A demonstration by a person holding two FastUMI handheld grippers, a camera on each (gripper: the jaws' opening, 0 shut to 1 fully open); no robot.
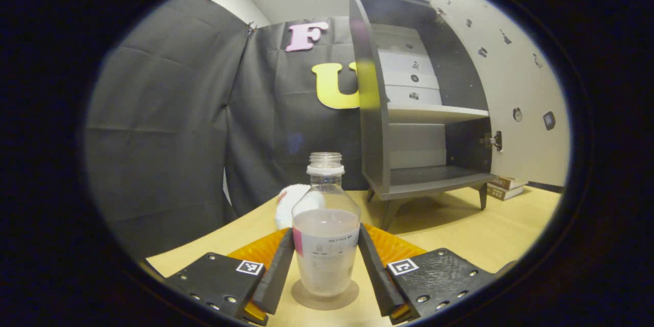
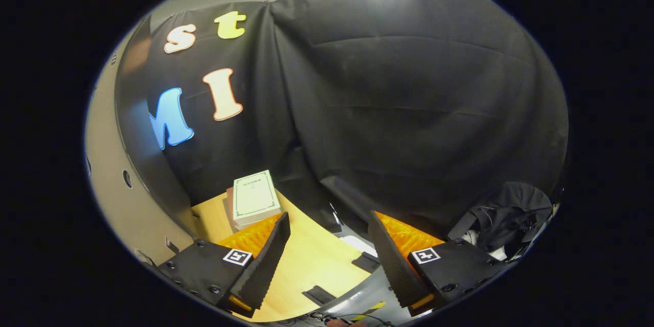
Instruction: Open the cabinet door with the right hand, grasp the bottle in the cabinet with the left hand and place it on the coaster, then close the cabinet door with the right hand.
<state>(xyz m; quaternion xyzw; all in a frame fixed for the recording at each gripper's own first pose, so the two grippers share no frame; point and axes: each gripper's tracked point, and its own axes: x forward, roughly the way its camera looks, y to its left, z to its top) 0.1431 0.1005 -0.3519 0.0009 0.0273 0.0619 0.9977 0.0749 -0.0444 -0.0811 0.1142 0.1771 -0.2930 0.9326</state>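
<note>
Left gripper view: the clear capless plastic bottle (image 1: 325, 225) standing on the round brown coaster (image 1: 325, 296) is flanked by released fingers (image 1: 276, 271); it could be tipped during withdrawal. The right gripper (image 2: 327, 260) is spread empty.

Bottle (image 1: 325, 225) stands on coaster (image 1: 325, 296), between left gripper (image 1: 325, 271) fingers; little gap either side. Bare table (image 1: 460, 230) between bottle and cabinet (image 1: 409, 112). Both cabinet shelves bare, door (image 1: 511, 87) swung wide to the right. White round object (image 1: 288, 204) just behind bottle. In right gripper view: bare table between fingers, books (image 2: 253, 199) ahead, door (image 2: 110, 184) close on left.
</note>
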